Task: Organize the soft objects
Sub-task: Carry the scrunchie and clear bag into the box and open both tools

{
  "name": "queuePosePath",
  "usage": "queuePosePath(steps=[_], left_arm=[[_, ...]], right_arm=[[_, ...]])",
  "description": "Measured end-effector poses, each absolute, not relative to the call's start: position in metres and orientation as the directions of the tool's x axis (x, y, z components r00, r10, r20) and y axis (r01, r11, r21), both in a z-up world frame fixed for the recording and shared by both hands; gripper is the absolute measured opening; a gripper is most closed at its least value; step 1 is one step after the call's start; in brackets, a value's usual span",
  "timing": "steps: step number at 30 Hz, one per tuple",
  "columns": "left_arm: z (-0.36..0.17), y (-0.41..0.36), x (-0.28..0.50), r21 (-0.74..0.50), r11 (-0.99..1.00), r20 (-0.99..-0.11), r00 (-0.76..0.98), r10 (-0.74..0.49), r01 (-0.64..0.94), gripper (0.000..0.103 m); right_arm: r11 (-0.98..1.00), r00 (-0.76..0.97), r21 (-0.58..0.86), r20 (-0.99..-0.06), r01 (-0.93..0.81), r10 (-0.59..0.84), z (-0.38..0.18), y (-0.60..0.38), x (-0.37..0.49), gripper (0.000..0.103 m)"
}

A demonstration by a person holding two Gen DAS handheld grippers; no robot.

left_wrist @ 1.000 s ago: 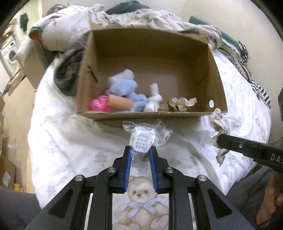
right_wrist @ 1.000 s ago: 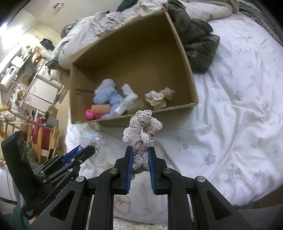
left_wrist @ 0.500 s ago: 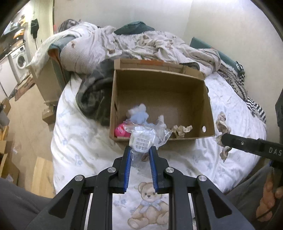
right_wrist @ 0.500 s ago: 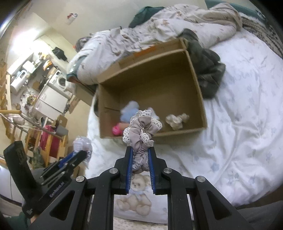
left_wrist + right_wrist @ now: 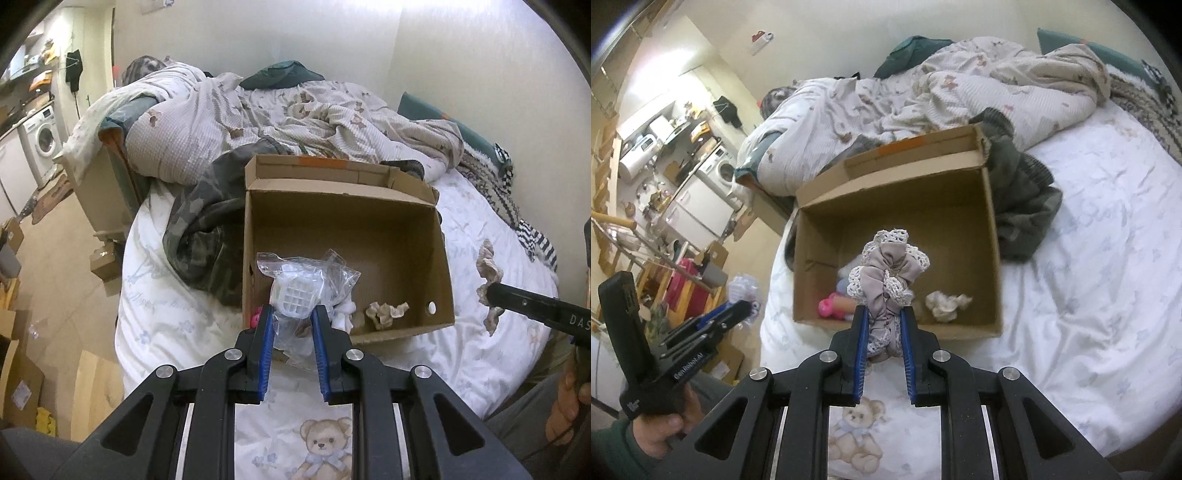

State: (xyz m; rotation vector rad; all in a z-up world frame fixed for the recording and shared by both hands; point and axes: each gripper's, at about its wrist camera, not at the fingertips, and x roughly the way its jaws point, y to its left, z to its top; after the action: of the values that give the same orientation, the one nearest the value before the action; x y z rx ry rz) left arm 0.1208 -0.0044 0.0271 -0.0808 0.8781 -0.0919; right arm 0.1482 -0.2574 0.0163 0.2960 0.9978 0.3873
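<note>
Lace-trimmed scrunchie point(image 5: 888, 273) between right tool point(image 5: 883, 325) pads

I see the cardboard box point(image 5: 347, 236) sitting open on the bed point(image 5: 480, 229), with a crumpled blanket point(image 5: 295, 114) behind it and a dark garment point(image 5: 207, 236) against its left side. Inside, along the near wall, a scrunchie point(image 5: 386, 312) lies to the right and a plush toy point(image 5: 831, 306) to the left.
</note>
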Motion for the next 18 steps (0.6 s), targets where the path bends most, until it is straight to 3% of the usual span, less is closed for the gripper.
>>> queuePosePath(steps=[18], left_arm=[[0.000,-0.015,0.187,-0.125,0.991,-0.770,0.624,-0.133,0.057,0.019]], right_arm=[[0.898,0.526,0.402,-0.733,-0.177,0.431,-0.026,-0.255,0.191,0.019]])
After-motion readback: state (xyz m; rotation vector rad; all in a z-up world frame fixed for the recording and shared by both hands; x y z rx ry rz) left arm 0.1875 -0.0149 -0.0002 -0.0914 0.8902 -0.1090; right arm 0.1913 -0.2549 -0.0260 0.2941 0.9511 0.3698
